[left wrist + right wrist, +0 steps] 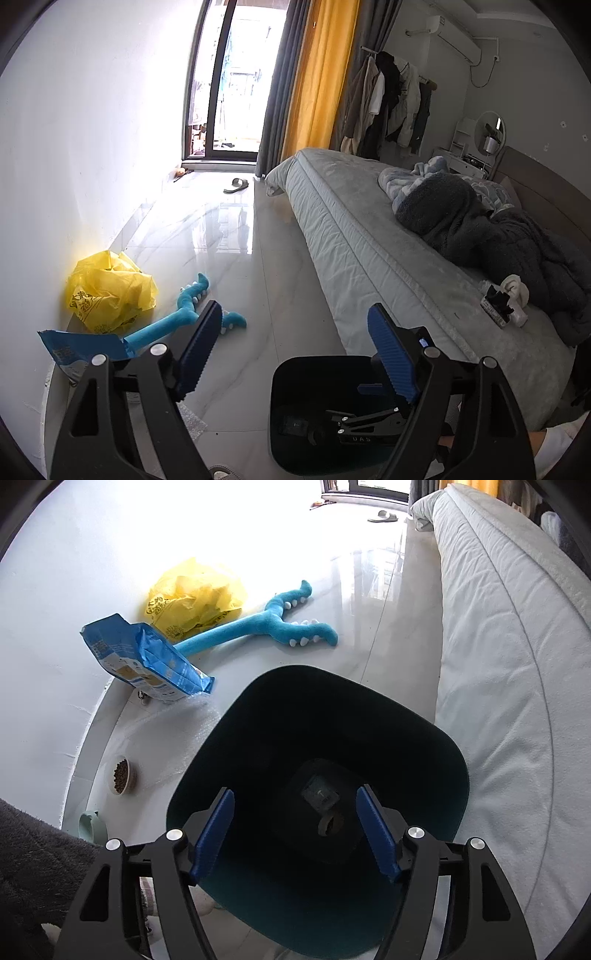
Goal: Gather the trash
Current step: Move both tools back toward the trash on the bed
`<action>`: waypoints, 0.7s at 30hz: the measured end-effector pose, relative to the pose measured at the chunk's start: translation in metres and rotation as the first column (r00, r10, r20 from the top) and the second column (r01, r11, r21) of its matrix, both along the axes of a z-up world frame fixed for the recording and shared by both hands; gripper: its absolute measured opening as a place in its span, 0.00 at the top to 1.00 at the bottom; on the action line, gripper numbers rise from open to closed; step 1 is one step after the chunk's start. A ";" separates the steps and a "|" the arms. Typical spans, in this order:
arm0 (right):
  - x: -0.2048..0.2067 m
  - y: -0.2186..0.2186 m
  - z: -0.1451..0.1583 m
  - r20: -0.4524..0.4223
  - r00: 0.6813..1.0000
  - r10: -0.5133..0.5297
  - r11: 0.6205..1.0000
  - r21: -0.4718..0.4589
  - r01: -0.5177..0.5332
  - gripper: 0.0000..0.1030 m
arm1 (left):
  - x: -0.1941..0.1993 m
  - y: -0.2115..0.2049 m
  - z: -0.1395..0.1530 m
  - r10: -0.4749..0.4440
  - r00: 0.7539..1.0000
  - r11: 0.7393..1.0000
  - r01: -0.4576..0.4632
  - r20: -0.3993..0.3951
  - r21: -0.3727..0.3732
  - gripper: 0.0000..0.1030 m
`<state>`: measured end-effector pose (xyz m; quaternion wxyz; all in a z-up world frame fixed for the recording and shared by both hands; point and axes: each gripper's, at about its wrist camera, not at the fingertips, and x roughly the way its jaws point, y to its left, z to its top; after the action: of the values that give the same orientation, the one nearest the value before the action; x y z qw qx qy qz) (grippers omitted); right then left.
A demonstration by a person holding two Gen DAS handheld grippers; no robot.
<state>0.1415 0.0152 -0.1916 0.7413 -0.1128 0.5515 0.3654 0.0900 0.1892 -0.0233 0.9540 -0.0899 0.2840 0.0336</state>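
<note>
A dark trash bin [258,720] stands on the floor beside the bed; it also shows in the left wrist view [295,406]. A small dark item [321,797] lies at its bottom. My right gripper [295,805] is open and empty right above the bin's mouth. My left gripper [295,325] is open and empty, higher up, above the floor and bin. On the bed lie a crumpled white tissue [515,288] and a small dark wrapper [496,302]. A yellow plastic bag [107,291] lies by the wall.
A blue plush toy [192,306] and a blue pet food bag [147,657] lie on the floor near the wall. A bowl of kibble [120,773] sits beside it. A bed [369,236] with dark blankets [480,229] fills the right. A slipper [236,184] lies near the balcony door.
</note>
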 end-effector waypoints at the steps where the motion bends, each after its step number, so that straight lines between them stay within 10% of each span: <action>1: -0.002 -0.003 0.006 0.004 1.000 0.003 1.000 0.015 -0.003 0.31 | 0.000 -0.003 0.003 -0.003 1.000 1.000 0.003 0.008 0.000 0.18; 21: 0.008 -0.121 0.116 0.240 0.963 -0.121 0.971 0.229 0.065 0.24 | 0.044 -0.088 0.021 -0.109 0.994 0.994 0.108 0.032 0.011 0.15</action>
<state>0.1496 -0.1059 -0.0760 0.8296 -0.0498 0.4139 0.3714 0.1345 0.1016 -0.0024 0.9594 -0.0704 0.2726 -0.0184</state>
